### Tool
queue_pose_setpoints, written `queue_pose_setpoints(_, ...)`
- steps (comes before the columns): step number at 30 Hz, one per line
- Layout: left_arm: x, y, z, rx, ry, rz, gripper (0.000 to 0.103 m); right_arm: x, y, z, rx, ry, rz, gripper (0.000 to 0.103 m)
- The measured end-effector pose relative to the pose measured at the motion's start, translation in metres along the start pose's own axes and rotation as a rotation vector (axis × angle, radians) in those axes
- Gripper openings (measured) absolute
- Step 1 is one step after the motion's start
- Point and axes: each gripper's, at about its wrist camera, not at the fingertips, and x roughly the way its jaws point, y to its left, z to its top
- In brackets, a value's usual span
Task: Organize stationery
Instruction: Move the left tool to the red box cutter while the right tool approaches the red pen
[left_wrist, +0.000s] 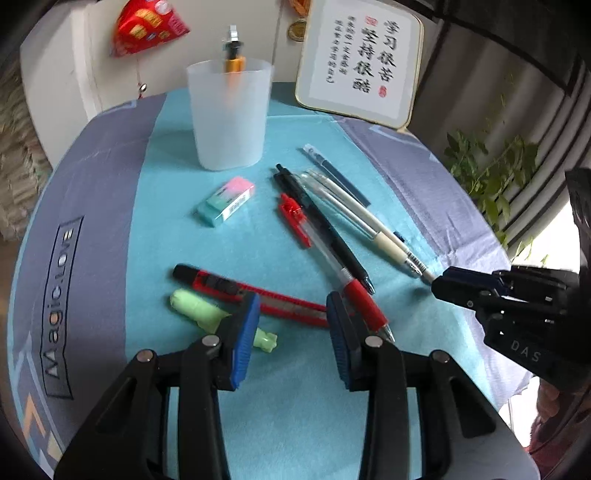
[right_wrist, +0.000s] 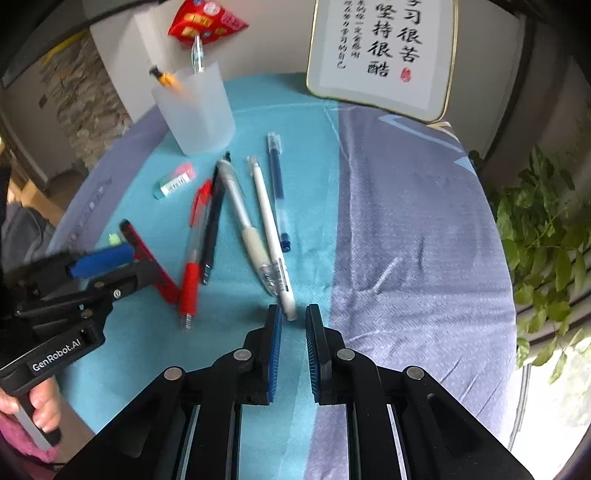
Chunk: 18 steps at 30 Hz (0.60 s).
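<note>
Two tongs hover over scattered stationery; the left gripper (left_wrist: 291, 317), jaws wide apart, straddles the red utility knife (left_wrist: 255, 293) with the green highlighter (left_wrist: 199, 312) at its left finger; ahead stands the frosted cup (left_wrist: 229, 114); the right gripper (right_wrist: 293, 321), jaws narrowly apart, meets the white pen (right_wrist: 273, 240) tip.

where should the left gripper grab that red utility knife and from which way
Judging by its pose, grip the red utility knife mid-body, coming straight down from above. It lies flat, long and thin, so the left gripper should close across its narrow width. The green highlighter and red pen crowd both ends.
</note>
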Motion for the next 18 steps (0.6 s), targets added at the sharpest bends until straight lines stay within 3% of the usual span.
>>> queue_pose_setpoints(7,-0.012,0.015,-0.004,-0.151,0.043,-0.082,0.035,0.003,0.04,-0.003,-0.105,0.004,0.183,0.013)
queue_pose_setpoints(13,-0.004,0.009,-0.001,-0.206,0.107,-0.117,0.035,0.017,0.056,-0.006,-0.168,0.001,0.089,0.014)
queue_pose_setpoints(18,0.008,0.013,0.009,-0.307,0.147,-0.096,0.034,0.014,0.047,-0.007,-0.153,0.004,0.095,0.011)
